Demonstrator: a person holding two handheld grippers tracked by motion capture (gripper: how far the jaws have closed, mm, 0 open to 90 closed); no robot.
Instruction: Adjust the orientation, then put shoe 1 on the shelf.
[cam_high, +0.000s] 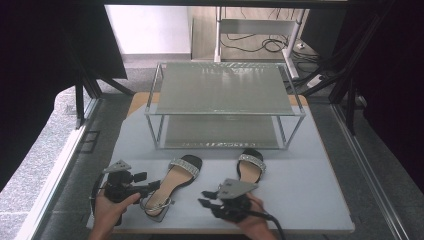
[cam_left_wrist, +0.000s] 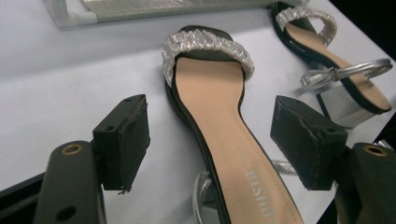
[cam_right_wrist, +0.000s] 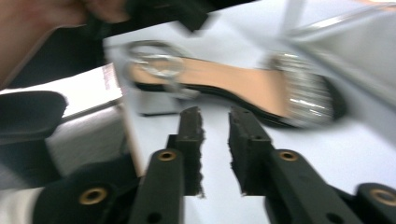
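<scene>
Two black sandals with tan insoles and glittering silver toe straps lie on the grey table top (cam_high: 310, 195), on its near half, in front of a two-tier metal rack (cam_high: 225, 105). The left sandal (cam_high: 175, 182) lies slanted, toe toward the rack and block heel with silver ankle strap toward the near edge; the right sandal (cam_high: 251, 167) lies to its right, well apart, toe also toward the rack. The left gripper (cam_high: 152, 186), held in the person's left hand (cam_high: 107, 212), sits at the heel end of the left sandal; in the left gripper view its jaws stand wide apart on either side of that sandal (cam_left_wrist: 219, 121), pads clear of it, so it is released, with the right sandal (cam_left_wrist: 327, 56) farther off. The right gripper (cam_high: 205, 198), in the right hand (cam_high: 255, 220), hovers between the two sandals near the table's near edge, pointing left; in the blurred right gripper view its jaws stand slightly parted with nothing between them, the left sandal (cam_right_wrist: 224, 88) lying beyond.
</scene>
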